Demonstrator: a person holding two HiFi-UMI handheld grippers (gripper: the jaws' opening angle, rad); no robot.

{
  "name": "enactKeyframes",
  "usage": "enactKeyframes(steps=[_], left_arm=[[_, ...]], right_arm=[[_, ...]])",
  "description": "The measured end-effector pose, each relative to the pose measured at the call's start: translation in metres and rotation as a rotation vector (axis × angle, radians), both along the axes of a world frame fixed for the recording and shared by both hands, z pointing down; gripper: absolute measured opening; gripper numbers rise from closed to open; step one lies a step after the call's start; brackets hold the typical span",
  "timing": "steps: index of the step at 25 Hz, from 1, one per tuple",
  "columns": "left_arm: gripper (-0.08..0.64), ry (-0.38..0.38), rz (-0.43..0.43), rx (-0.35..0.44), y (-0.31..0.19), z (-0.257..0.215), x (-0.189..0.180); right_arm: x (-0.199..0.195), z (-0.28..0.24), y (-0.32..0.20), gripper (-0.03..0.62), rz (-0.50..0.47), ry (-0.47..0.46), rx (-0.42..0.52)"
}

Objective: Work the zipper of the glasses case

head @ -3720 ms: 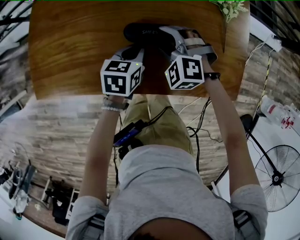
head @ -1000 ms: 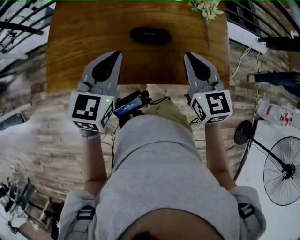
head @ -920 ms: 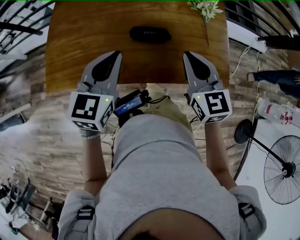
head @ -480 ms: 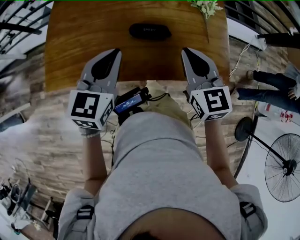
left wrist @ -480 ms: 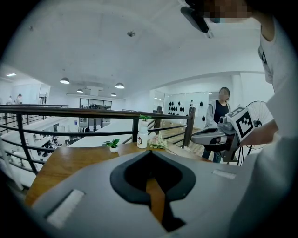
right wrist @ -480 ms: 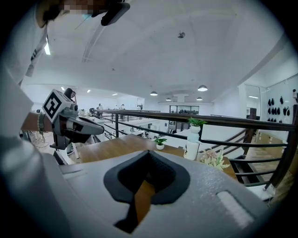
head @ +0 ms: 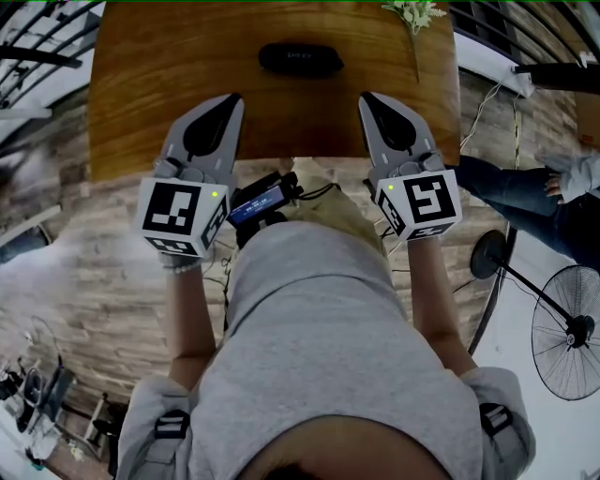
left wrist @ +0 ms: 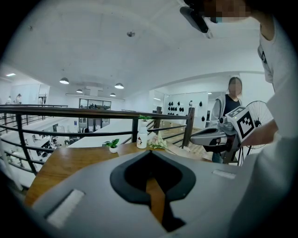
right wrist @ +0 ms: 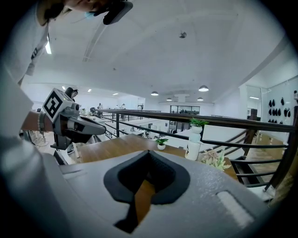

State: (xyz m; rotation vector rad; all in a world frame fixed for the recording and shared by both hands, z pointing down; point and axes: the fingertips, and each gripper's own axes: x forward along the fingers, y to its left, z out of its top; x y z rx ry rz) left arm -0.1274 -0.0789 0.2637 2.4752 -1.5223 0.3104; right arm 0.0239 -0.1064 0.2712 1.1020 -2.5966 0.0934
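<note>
Hovering at the near edge of the wooden surface (head: 141,84), the left hand-held gripper (head: 226,99) and the right hand-held gripper (head: 367,97) sit side by side and well apart, both pointing away from the person and tilted a little downward; each has its jaws pressed together with nothing between them, and each gripper's own view shows the dark pads meeting at the tip with only wood visible through the gap behind; the glasses case (head: 300,59), dark and oval, lies flat on the surface towards its far edge, beyond both tips and roughly midway between them, touched by neither; whether its zipper is open or closed cannot be told; a sprig of flowers (head: 412,11) rests at the far right corner; in the left gripper view a white bottle (left wrist: 142,137) and a small potted plant (left wrist: 113,145) stand by a dark railing (left wrist: 93,111); right of the surface are a second person's legs (head: 511,192) and a floor fan (head: 567,330).
</note>
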Motion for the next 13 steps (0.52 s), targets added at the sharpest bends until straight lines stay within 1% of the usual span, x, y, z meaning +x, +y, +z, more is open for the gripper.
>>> enactKeyframes(steps=[13], left_arm=[[0.014, 0.002, 0.0, -0.002, -0.002, 0.0, 0.0]], right_arm=[[-0.0019, 0.0005, -0.0011, 0.002, -0.005, 0.006, -0.004]])
